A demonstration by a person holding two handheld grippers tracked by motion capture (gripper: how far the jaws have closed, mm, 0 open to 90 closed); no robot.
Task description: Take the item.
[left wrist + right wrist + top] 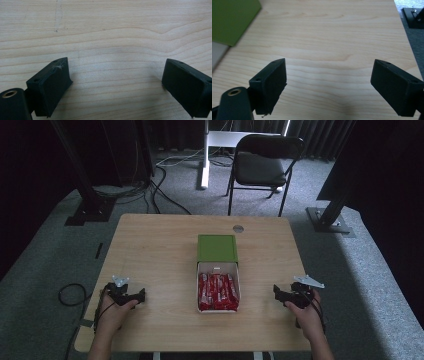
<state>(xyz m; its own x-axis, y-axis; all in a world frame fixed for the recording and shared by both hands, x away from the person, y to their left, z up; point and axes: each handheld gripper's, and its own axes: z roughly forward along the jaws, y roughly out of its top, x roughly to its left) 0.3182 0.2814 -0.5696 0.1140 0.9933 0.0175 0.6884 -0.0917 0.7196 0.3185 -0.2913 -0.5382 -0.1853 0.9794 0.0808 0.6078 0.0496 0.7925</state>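
Red packets [218,291] lie between both tools, apart.

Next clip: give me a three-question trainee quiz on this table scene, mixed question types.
1. True or false: the left hand-held gripper is shut on a red packet.
2. What fills the white box? A) red packets B) green blocks C) coins
3. Fill in: the green lid lies at the box's ___ end, seen from the person.

Key: 1 false, its jaws stand open over bare table. 2 A, red packets. 3 far.
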